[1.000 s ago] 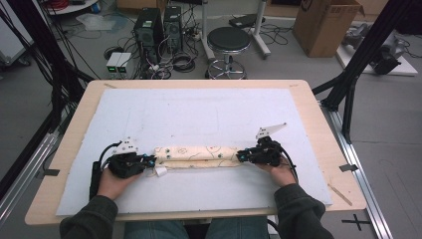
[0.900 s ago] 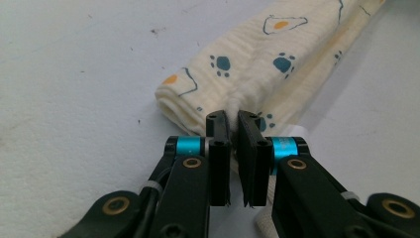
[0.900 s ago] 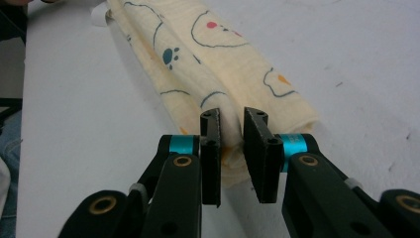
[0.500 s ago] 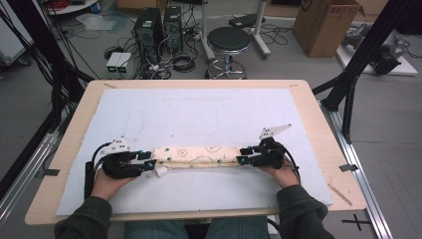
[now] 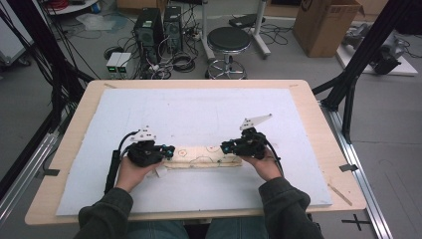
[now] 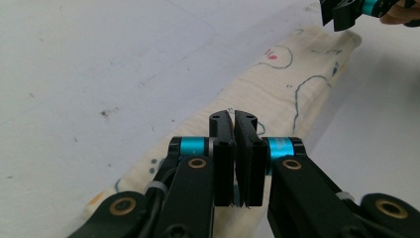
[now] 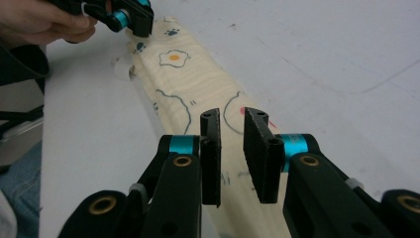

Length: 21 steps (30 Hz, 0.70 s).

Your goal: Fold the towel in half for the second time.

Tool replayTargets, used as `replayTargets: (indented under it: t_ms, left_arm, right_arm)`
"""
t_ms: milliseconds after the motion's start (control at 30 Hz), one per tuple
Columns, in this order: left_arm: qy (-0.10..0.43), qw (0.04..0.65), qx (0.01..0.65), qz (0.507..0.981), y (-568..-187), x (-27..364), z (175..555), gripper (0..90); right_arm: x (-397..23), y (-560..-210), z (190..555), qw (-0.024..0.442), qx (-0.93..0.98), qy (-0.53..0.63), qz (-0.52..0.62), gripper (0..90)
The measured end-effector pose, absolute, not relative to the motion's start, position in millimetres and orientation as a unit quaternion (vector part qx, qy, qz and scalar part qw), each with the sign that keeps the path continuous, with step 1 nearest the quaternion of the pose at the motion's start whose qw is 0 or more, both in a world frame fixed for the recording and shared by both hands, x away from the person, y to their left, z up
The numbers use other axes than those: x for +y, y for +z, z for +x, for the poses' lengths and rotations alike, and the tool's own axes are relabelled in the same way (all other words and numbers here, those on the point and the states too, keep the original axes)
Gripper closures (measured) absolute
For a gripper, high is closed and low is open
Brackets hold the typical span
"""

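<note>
Even, bright overhead light washes the white tabletop [image 5: 199, 109] with little glare. Shadows are soft and short, beside the hands and the cloth [image 6: 277, 89]. In both gripper views the near tongs look sharp and the far corners soften.

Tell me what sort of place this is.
Most likely a lab set up for recording. Behind the wooden table with its white sheet stand computer towers amid tangled floor cables, plus a black stool and a cardboard box.

Cream printed cloth [image 5: 204, 157] lies folded long across the mat.
</note>
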<state>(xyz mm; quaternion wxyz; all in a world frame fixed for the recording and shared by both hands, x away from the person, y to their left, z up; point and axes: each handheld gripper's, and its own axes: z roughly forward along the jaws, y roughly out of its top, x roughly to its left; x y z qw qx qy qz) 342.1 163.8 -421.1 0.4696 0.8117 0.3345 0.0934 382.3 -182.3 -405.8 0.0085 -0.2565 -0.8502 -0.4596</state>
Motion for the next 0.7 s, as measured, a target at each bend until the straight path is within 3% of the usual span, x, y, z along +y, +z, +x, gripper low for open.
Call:
replayTargets:
  t_ms: [367, 700]
  left_arm:
    - [0.064, 0.411, 0.301, 0.858, -432.1, 155.0, 334.5, 86.5]
    - [0.064, 0.417, 0.294, 0.858, -430.5, 156.5, 327.7, 83.3]
  right_arm:
    - [-139.7, -421.9, 385.2, 0.027, -0.889, -0.403, -0.215, 78.5]
    - [-137.0, -432.7, 377.1, 0.027, -0.903, -0.379, -0.199, 77.7]
